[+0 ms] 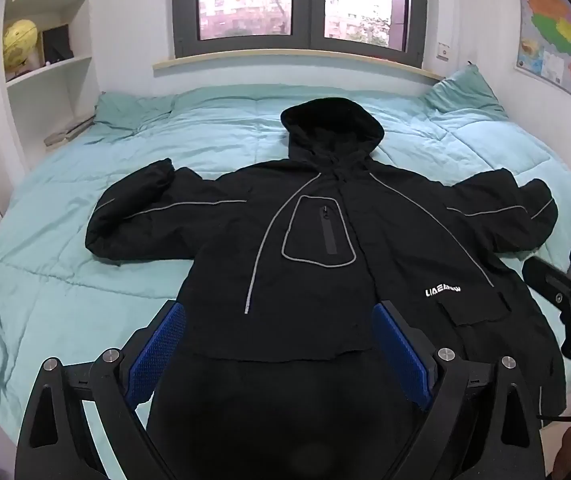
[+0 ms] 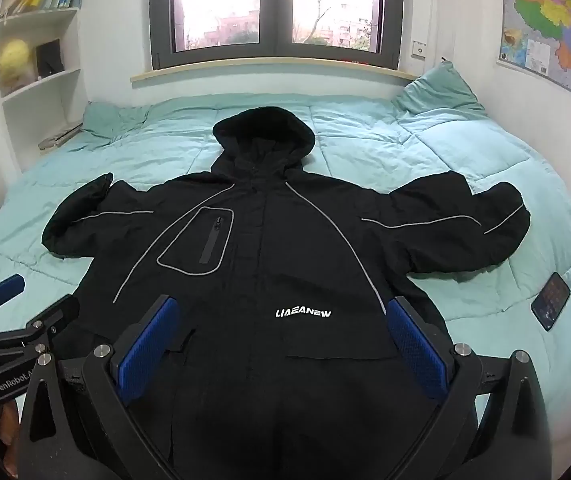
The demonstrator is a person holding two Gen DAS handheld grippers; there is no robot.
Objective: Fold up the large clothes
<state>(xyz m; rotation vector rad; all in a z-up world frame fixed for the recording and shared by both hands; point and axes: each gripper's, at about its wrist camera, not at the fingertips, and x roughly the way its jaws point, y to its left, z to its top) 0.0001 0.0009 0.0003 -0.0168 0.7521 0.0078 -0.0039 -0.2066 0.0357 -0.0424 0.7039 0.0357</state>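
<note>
Black fabric fills the middle of both views: a hooded jacket (image 1: 317, 232) lies spread front-up on the teal quilt (image 1: 65, 280) of the bed, sleeves out to either side, hood toward the window (image 1: 297, 4). At far left stands a white shelf (image 1: 49, 64) with a yellow globe (image 1: 19, 42). The left gripper (image 1: 279, 320) hangs over the jacket's hem, its blue-padded jaws wide apart and holding nothing. The right gripper (image 2: 285, 316) is likewise spread, empty, above the lower front. A phone (image 2: 551, 306) rests on the quilt at right.
</note>
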